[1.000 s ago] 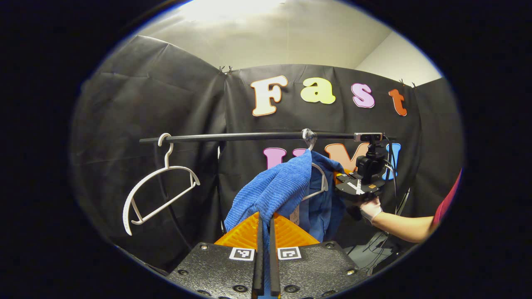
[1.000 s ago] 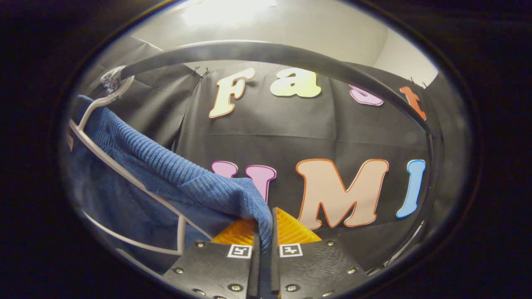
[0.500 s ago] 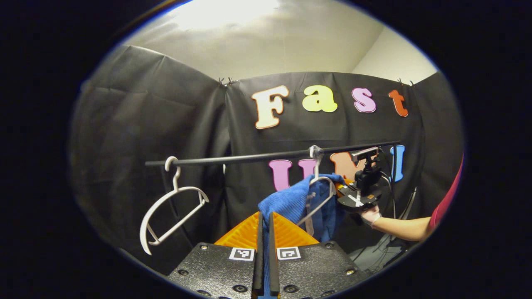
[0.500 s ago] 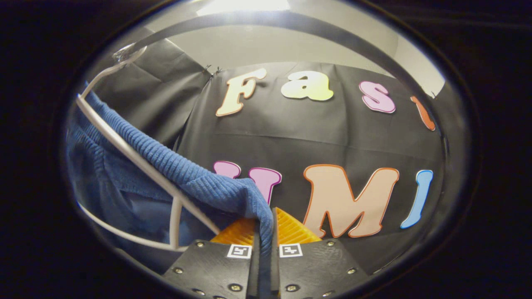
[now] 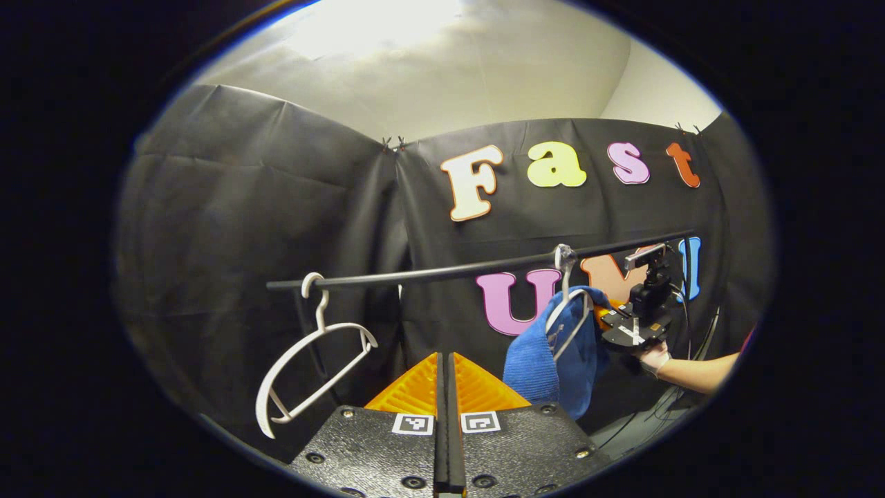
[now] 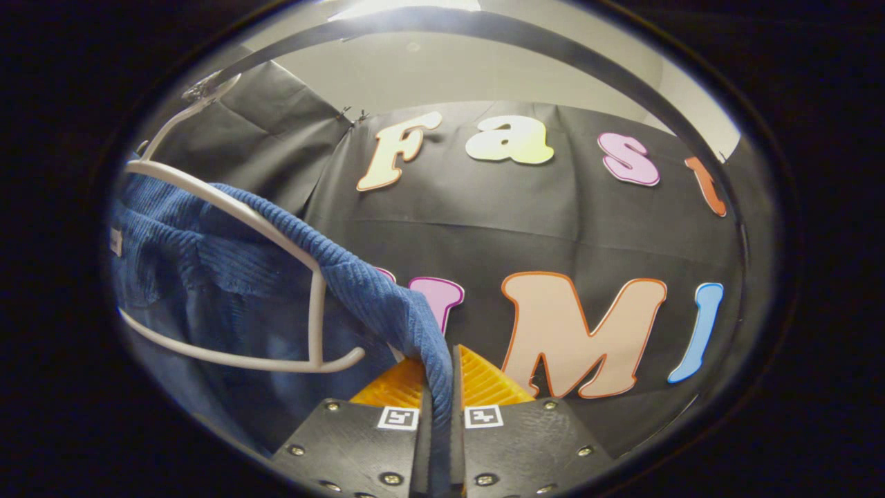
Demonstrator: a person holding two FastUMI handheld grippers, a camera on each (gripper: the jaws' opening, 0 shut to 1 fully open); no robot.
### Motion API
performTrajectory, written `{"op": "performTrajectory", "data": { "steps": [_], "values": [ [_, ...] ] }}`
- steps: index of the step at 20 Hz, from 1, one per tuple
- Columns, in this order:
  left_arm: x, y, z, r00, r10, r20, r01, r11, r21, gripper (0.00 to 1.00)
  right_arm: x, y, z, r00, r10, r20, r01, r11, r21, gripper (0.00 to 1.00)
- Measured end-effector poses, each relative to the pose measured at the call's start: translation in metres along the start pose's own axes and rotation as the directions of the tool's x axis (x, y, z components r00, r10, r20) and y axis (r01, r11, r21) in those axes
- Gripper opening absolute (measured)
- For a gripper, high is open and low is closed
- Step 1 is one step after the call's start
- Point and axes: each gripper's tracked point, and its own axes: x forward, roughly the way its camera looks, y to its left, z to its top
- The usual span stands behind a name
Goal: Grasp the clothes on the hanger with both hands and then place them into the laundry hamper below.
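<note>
- Left gripper view: our left gripper (image 5: 445,387) has its fingers closed flat together with nothing between them; half a second ago a fold of the blue garment (image 5: 553,353) ran down between them, so we read this as a lost or released hold
- Same view: the garment now hangs off to the right, bunched on its white hanger (image 5: 568,311) under the black rail (image 5: 477,268), and sits farther from the left gripper than it did a second ago
- Same view: the right gripper (image 5: 626,330), held by a gloved hand (image 5: 651,357), is just beside the garment's far edge; an empty hanger (image 5: 314,366) hangs near the left end of the rail
- Right gripper view: our right gripper (image 6: 442,394) is closed on a corner of the blue garment (image 6: 373,297), cloth running down between both fingers, as in the earlier pictures
- Same view: the white hanger (image 6: 263,290) has swung to a flatter tilt and its right arm tip now pokes out bare of cloth; the rest of the garment is draped over it
- Judgement: the garment is not off the hanger and only one side is held, so we expect the left side needs re-gripping before lowering; no hamper is visible to us
</note>
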Motion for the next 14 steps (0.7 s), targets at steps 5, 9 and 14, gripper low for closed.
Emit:
{"op": "performTrajectory", "data": {
  "steps": [5,9,14],
  "values": [
    [0.006,-0.038,-0.026,0.997,-0.055,-0.053,0.05,0.995,-0.088,0.0,-0.001,0.007,-0.008,1.0,0.018,-0.011,-0.019,1.0,-0.018,0.1],
    [0.009,-0.065,-0.037,0.995,-0.07,-0.072,0.061,0.992,-0.114,0.14,-0.005,0.01,-0.009,0.999,0.03,-0.024,-0.031,0.999,-0.014,0.1],
    [0.017,-0.085,-0.036,0.998,-0.024,-0.053,0.02,0.997,-0.08,0.51,-0.008,0.013,-0.013,0.999,0.038,-0.035,-0.038,0.999,-0.016,0.1]
  ]
}}
